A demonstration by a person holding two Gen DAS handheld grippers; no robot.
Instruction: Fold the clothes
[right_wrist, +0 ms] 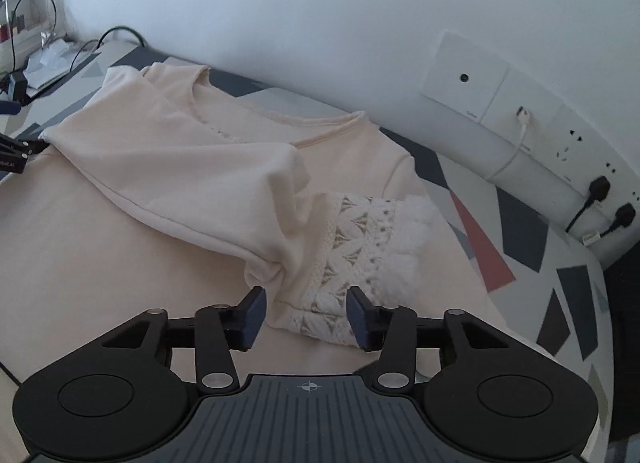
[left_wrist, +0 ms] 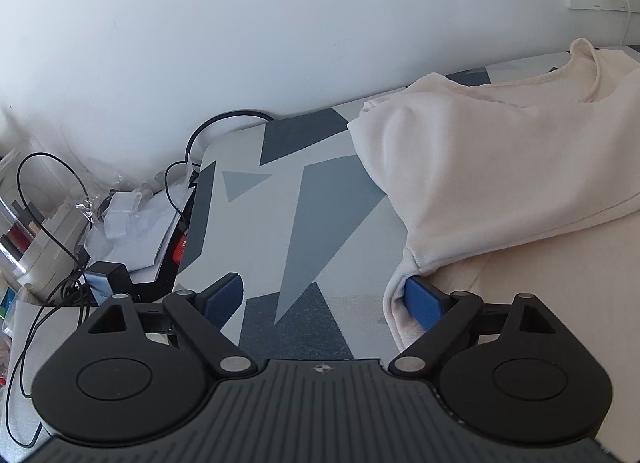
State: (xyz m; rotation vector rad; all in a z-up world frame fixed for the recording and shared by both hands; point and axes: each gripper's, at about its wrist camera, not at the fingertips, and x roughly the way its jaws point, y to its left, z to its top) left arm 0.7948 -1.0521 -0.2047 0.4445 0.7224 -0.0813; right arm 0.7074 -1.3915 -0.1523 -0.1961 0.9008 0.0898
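Note:
A cream top (left_wrist: 500,151) (right_wrist: 180,159) lies spread on a bed-like surface with a grey and blue geometric cover (left_wrist: 280,203) (right_wrist: 520,231). One sleeve is folded across its chest, and the white lace cuff (right_wrist: 360,239) ends near my right gripper. My left gripper (left_wrist: 322,299) stands wide open at the garment's left edge. Its right pad (left_wrist: 424,303) touches a fold of fabric, and only the cover lies between the pads. My right gripper (right_wrist: 307,317) is open around the end of the lace cuff, with neither pad visibly pressing on it.
Off the cover's left end is a clutter of cables, papers and a small black box (left_wrist: 104,279). A white wall runs along the far side, with a socket panel (right_wrist: 520,119) and black plugs (right_wrist: 600,187) at the right.

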